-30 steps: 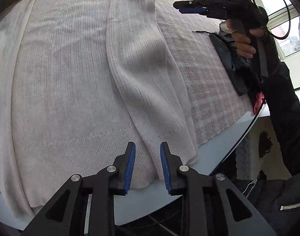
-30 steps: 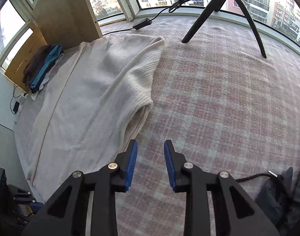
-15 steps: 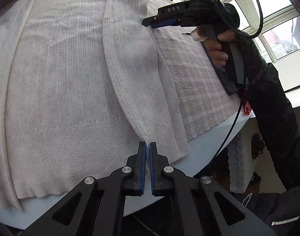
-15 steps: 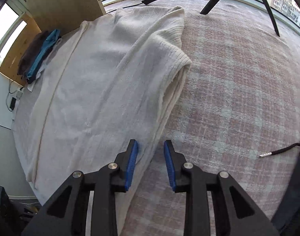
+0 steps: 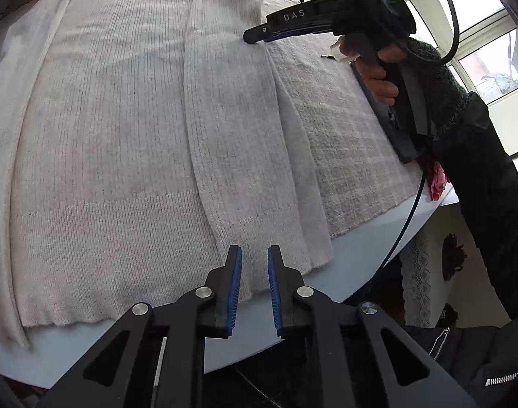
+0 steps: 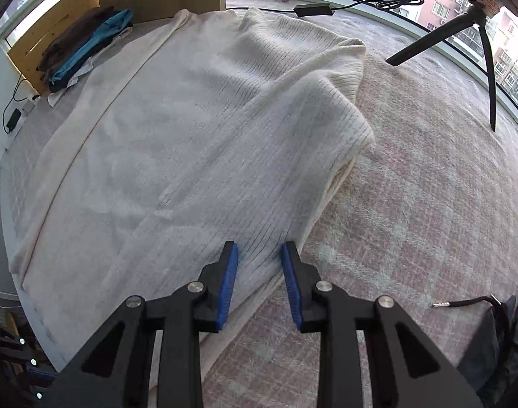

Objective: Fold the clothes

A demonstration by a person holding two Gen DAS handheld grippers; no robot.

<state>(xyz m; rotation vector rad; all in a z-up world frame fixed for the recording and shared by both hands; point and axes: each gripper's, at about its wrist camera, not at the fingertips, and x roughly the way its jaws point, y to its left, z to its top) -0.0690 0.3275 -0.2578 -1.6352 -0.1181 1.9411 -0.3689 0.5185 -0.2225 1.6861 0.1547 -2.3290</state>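
Looking along the left gripper [image 5: 252, 285]: jaws apart, empty, poised over the hem of the folded-in side panel of the cream sweater [image 5: 122, 136], which lies flat on the checked blanket [image 5: 354, 156]. Half a second back these jaws were pinched together at that hem; now released. The knit looks soft, light and limp, and will likely sag, so best pinched at hem or folded edge.

Right wrist view: right gripper [image 6: 259, 282] also parted, holding nothing, straddling the sweater's folded right edge. It has come in closer over the cloth than before. A tripod [image 6: 476, 34] stands beyond; folded clothes [image 6: 85, 47] at far left.
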